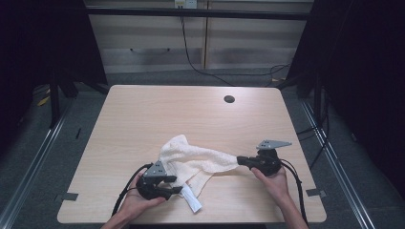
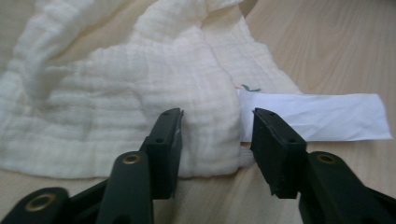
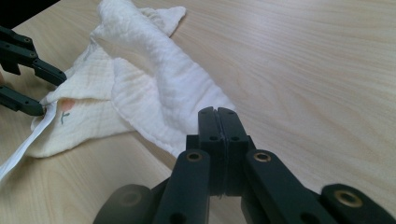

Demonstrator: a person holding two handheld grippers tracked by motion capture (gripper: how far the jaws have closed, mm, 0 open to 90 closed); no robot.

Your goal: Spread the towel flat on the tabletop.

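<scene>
My right tool (image 3: 218,116) pinches the muslin cloth's (image 1: 198,160) 3 o'clock end | cloth runs 9-to-3 across counter (image 1: 143,114) | left tool (image 2: 217,140) half-open, cloth's hem and label (image 2: 322,116) dead ahead at 12, nearer hand.

Crumpled white cloth (image 1: 191,160) with label (image 1: 192,202), on table.

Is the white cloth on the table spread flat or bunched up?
Bunched up: the white cloth lies in rumpled folds, one end drawn into a twisted strip toward the right hand-held gripper.
</scene>
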